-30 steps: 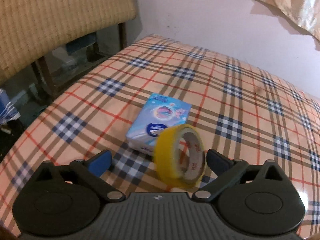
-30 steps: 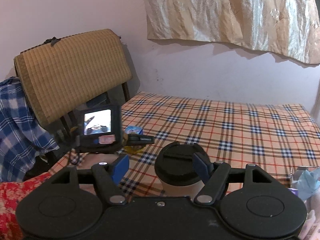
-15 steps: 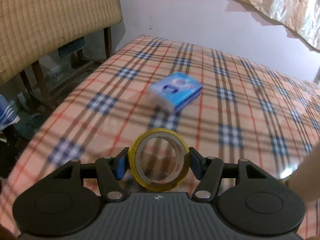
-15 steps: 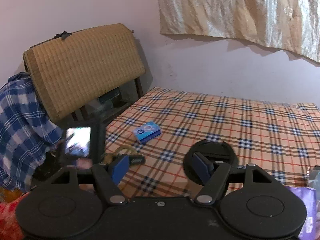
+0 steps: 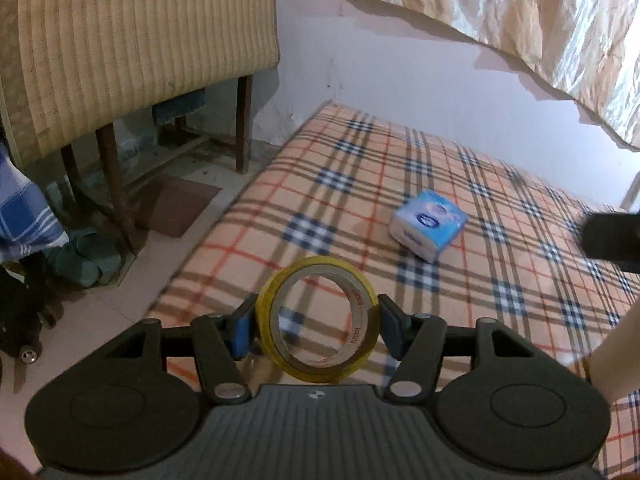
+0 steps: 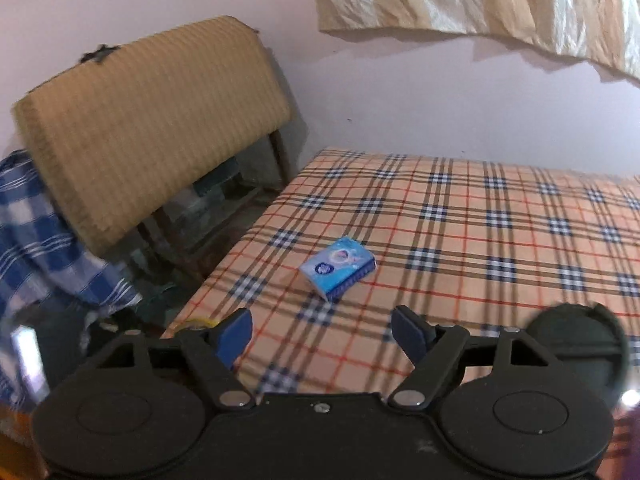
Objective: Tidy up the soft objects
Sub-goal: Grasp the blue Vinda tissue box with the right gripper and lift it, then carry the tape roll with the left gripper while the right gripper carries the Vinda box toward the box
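- Left wrist view: the left gripper (image 5: 316,326) is clamped on a roll of yellow tape (image 5: 317,319), 1 blue pad pressing each side of the ring. The roll stands on edge, lifted clear of the plaid bedsheet (image 5: 460,184), its open hole facing the camera, so its axis runs along the fingers.
- Same view: a blue tissue pack (image 5: 429,224) lies flat on the sheet, ahead and to the right, well apart from the tape. One corner points toward the gripper (its long axis is hard to judge from here).
- Right wrist view: the right gripper (image 6: 322,332) hangs over the near edge of the bed with its fingers spread and nothing between them. The tissue pack (image 6: 338,266) lies ahead of it, long axis running from near left to far right. A round black lid-like object (image 6: 580,332) sits low at the right, partly hidden behind the gripper's body.
- Judgement: the step in hand looks like carrying the tape to its place. Next, the tape needs setting down, and the free right gripper could close across the pack's short sides.
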Action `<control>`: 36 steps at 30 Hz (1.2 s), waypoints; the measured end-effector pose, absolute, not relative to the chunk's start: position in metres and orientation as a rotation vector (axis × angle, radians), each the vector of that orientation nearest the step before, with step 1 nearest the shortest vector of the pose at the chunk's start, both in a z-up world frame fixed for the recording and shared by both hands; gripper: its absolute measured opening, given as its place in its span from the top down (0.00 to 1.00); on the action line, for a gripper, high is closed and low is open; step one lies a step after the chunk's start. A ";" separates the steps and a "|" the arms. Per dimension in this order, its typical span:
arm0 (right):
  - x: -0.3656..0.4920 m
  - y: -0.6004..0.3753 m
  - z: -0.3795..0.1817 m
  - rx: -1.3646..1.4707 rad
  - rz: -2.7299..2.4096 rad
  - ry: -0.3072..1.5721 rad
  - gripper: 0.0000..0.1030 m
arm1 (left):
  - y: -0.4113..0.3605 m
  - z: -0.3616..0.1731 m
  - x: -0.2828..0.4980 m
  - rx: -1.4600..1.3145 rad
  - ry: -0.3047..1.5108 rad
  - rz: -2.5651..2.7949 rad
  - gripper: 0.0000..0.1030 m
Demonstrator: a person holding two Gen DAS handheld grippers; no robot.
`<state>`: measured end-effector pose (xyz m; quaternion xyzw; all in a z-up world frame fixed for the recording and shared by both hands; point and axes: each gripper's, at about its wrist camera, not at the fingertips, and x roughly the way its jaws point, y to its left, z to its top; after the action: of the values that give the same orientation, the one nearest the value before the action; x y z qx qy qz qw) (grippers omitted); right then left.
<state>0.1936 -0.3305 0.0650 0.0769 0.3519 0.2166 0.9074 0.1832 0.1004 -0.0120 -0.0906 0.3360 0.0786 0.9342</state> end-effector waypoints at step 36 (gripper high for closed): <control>0.149 -0.318 0.050 -0.007 0.358 0.765 0.38 | 0.110 0.013 0.154 -0.265 0.691 0.101 0.40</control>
<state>0.1490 -0.3181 0.0499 -0.0033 0.3711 0.1739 0.9122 0.1536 0.1097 0.0130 -0.1296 0.3377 0.0491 0.9310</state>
